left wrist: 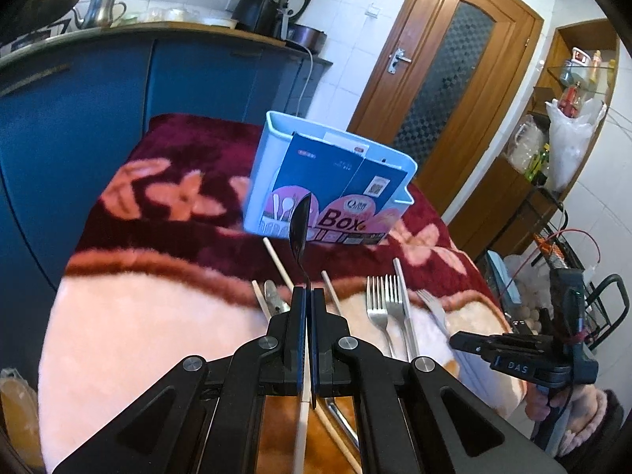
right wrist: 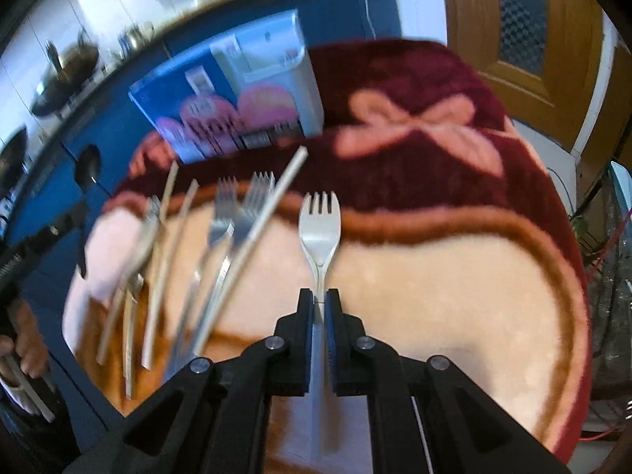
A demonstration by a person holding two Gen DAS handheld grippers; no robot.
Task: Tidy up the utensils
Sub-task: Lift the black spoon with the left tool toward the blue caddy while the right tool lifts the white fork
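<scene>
Where motion blurs, indistinct utensils.

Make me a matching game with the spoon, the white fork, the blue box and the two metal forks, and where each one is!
Things:
1. spoon
2. white fork
3. blue box
4. two metal forks

Places:
A. standing on the dark red part of the blanket
B. pinched in the right gripper
C. lying side by side on the blanket
D. pinched in the left gripper, bowl end up

Pairs: 1-D, 2-B, 3-A, 4-C
</scene>
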